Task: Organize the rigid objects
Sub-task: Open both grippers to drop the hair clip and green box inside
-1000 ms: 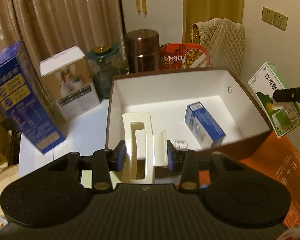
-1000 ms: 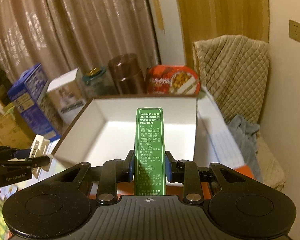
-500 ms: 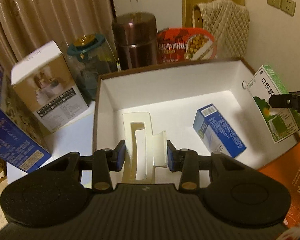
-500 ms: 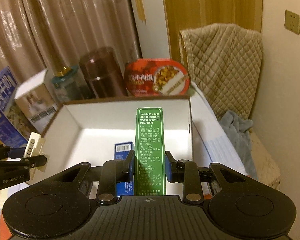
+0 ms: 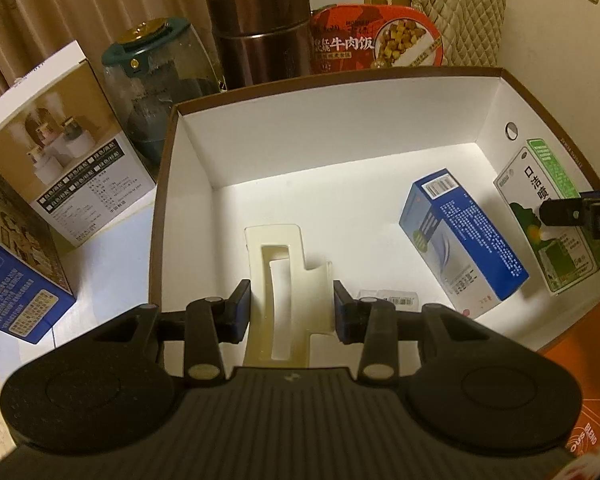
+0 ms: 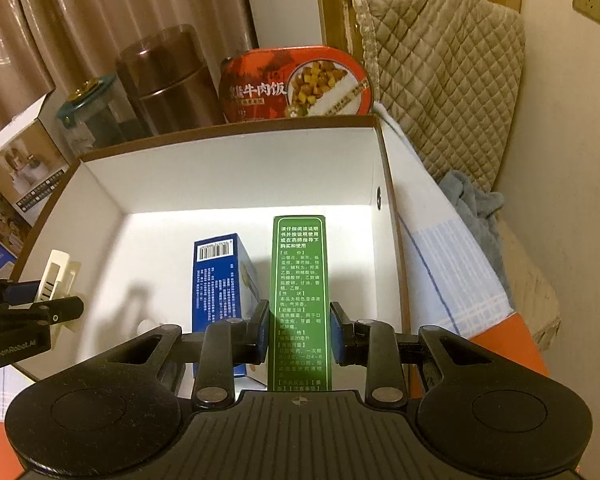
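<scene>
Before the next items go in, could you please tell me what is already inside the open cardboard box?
A blue carton lies on the floor of the cardboard box, beside a small flat packet partly hidden by the left claw.

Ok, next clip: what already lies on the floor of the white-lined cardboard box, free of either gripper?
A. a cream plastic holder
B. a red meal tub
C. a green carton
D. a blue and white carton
D: the blue and white carton lies on the box floor ungripped, while the left gripper holds the cream plastic holder and the right gripper holds the green carton.
</scene>
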Demonstrator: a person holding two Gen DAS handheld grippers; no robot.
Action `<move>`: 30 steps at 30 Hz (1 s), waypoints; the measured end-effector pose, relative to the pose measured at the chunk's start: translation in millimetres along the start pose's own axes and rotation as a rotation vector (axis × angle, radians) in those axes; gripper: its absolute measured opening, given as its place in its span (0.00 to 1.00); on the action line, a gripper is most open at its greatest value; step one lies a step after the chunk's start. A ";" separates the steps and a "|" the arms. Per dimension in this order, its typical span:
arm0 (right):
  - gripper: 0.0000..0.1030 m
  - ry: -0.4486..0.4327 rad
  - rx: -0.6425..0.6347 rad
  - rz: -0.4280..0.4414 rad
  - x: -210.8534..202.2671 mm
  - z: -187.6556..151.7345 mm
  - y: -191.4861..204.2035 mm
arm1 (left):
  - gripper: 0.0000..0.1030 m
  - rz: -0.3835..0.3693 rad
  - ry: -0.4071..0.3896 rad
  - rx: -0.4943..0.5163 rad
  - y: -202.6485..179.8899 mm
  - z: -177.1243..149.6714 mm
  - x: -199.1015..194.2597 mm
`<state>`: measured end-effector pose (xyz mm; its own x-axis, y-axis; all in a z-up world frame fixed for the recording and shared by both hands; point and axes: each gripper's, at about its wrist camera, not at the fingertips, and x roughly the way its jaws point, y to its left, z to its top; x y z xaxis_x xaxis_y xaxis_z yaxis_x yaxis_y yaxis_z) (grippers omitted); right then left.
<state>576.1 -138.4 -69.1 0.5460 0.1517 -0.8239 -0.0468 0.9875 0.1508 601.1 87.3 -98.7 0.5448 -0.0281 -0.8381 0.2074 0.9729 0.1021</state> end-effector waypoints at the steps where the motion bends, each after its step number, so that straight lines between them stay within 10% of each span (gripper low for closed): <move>1: 0.26 0.002 -0.002 -0.003 1.6 0.2 0.6 | 0.34 -0.001 0.002 0.000 0.2 -0.1 1.5; 30: 0.55 0.025 -0.038 0.036 -9.5 -6.2 -1.0 | 0.51 0.007 0.017 0.012 3.8 0.3 3.0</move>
<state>565.8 -140.6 -64.7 0.5222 0.1877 -0.8319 -0.0982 0.9822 0.1600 603.7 90.9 -100.6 0.5329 -0.0170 -0.8460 0.2130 0.9703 0.1147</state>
